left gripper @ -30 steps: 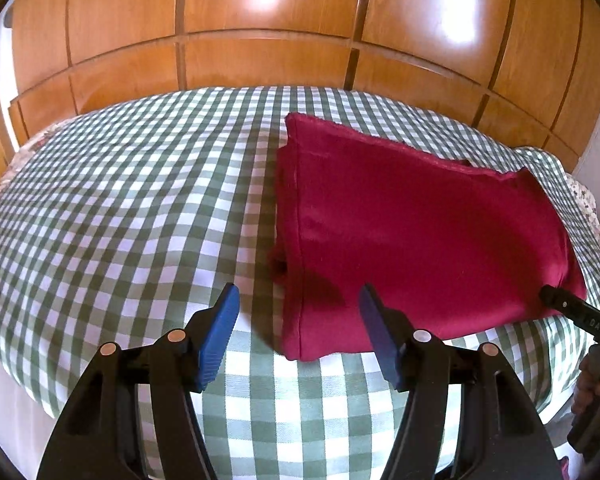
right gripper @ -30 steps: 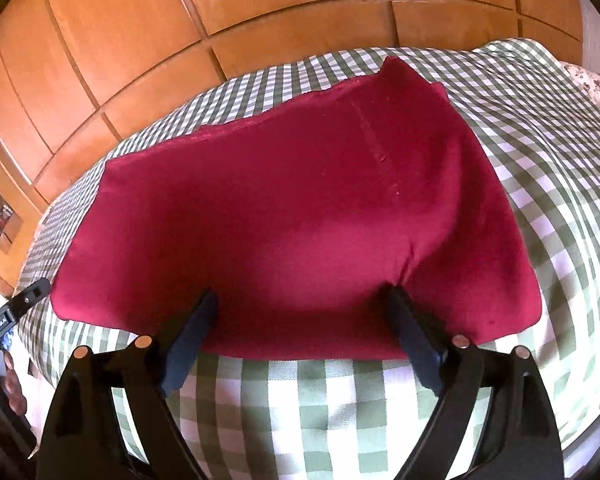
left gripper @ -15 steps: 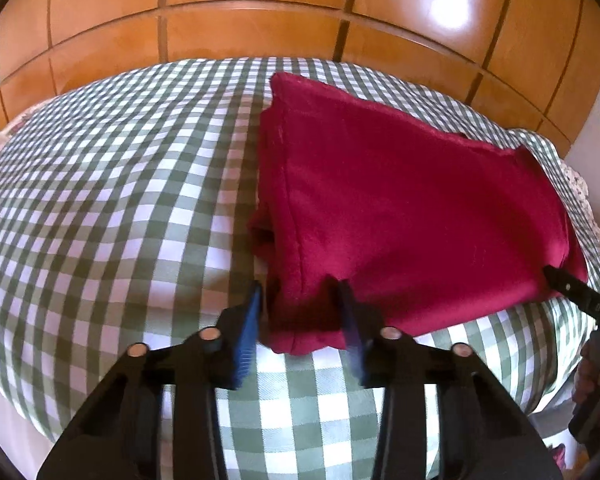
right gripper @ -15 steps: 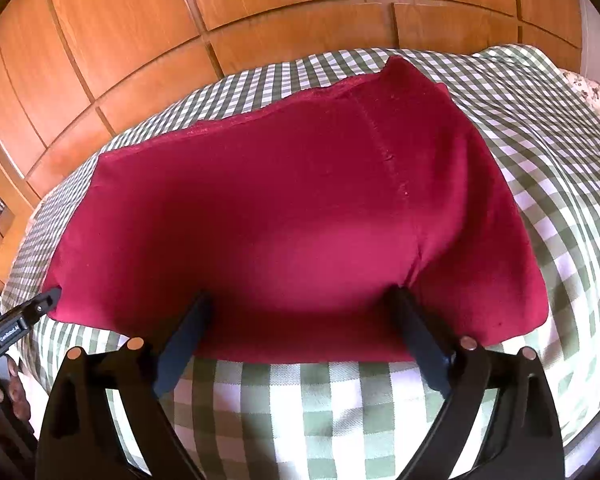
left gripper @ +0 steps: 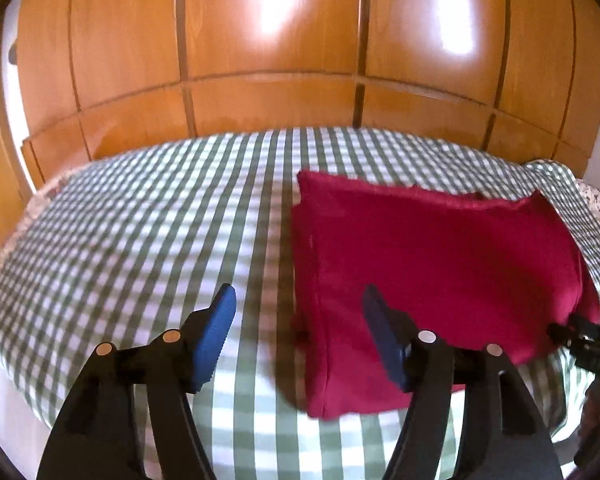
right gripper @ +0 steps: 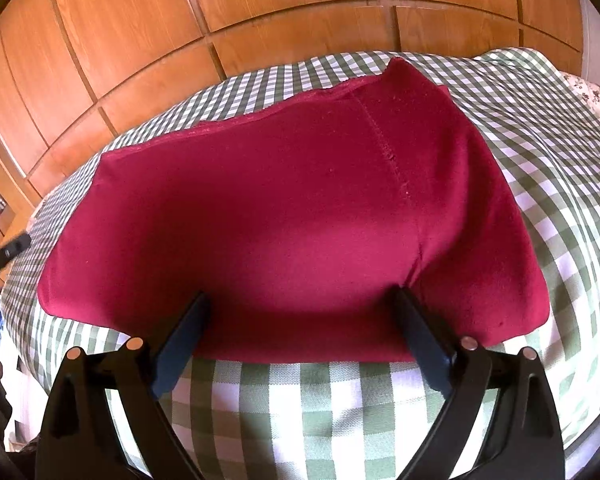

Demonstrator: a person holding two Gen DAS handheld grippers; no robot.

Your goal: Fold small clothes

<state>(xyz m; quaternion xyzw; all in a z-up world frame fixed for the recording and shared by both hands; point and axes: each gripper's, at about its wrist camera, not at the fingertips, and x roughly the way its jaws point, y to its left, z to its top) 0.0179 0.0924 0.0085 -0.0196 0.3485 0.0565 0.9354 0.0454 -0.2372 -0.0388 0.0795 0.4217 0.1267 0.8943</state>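
While the folded dark-red knit garment [left gripper: 432, 276] lies flat on the green-and-white checked bed cover [left gripper: 140, 240], left gripper [left gripper: 300, 330], jaws just reopened, and right gripper [right gripper: 300, 332] gape empty; best re-pinch near corners together, evenly.

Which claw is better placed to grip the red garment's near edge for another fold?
Probably the right claw: open, centred over the red garment's near edge. The left claw, just reopened and empty, sits beside its corner.

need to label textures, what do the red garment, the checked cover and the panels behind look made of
Red garment: soft knit or fleece, matte, slightly fuzzy with a stitched seam. Checked cover: woven cloth, matte, weave visible. Panels: wood or veneer, glossy, with bright window reflections.
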